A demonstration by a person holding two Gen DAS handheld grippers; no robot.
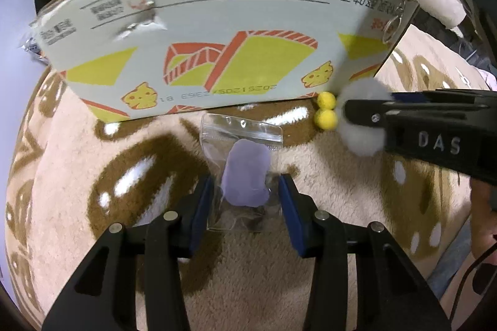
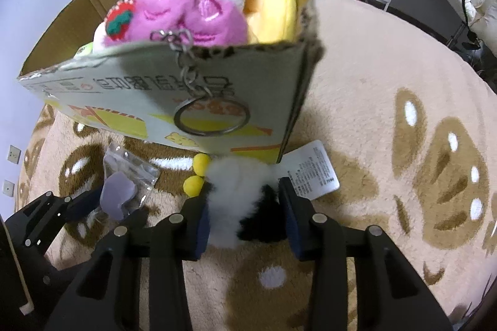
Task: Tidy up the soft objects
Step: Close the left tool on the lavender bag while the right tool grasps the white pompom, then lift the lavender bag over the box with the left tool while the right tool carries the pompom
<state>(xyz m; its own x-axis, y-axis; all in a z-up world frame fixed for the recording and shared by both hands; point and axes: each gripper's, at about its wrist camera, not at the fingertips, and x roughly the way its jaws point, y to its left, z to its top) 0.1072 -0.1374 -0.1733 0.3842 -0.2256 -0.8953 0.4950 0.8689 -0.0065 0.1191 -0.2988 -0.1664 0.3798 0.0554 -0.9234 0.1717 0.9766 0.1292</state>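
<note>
Beige plush blanket (image 1: 341, 191) with brown patches carries a printed cardboard box (image 1: 198, 51), the landmark for everything else. Inside the box sit a pink plush toy (image 2: 186, 7) and a yellow plush (image 2: 273, 17); the pink toy's keyring (image 2: 212, 116) hangs down over the box's front wall. Just before that front wall lies a clear zip bag (image 1: 242, 163) holding a lilac soft piece (image 1: 247, 175), with the left tongs (image 1: 247, 200) spread apart on either side of it, not clamped. At the box's front corner the right tongs (image 2: 243, 216) are clamped on a white-and-black fluffy toy (image 2: 236, 194), whose yellow pompoms (image 2: 195, 175) and white label (image 2: 313, 172) rest against the box's base.
</note>
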